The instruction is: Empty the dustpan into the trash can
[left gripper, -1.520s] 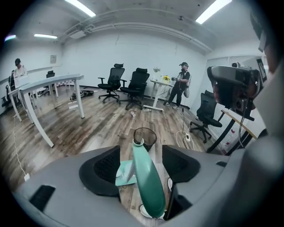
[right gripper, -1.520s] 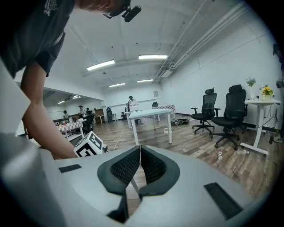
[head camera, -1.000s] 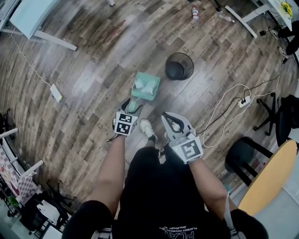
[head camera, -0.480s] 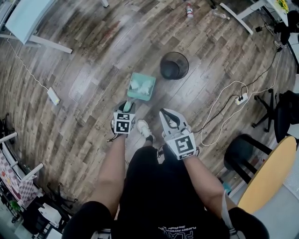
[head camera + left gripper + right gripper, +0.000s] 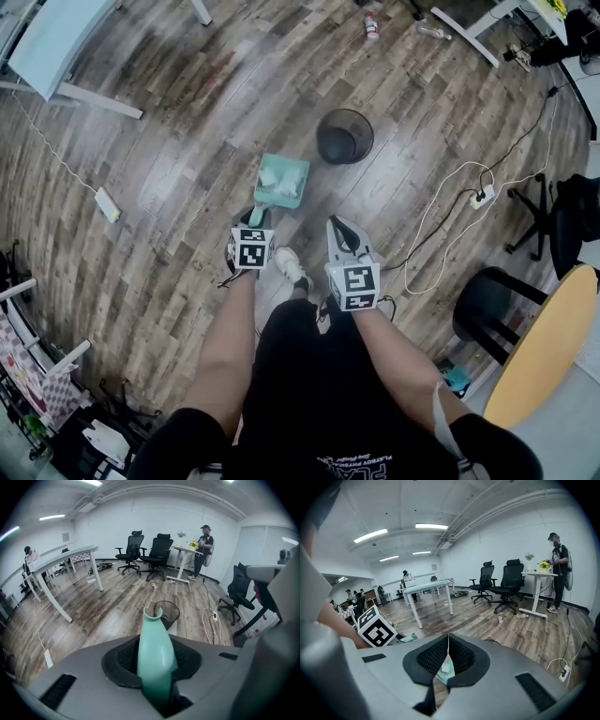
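Note:
The teal dustpan lies on the wood floor with white scraps in it, its handle pointing toward me. My left gripper has just been closing, and its pads now press on that handle. The black mesh trash can stands just beyond the pan to the right, and shows behind the handle's tip in the left gripper view. My right gripper hangs beside the left one, shut and holding nothing. A strip of teal dustpan shows below its joined tips.
My shoe is between the two grippers. A white cable with a power strip curls on the floor at right, near a black stool and a round wooden table. A second power strip lies at left. Desks and office chairs stand further off.
My left gripper's jaws have closed around the dustpan handle. My right gripper has sunk lower and drawn in closer to my body. The dustpan stays on the floor.

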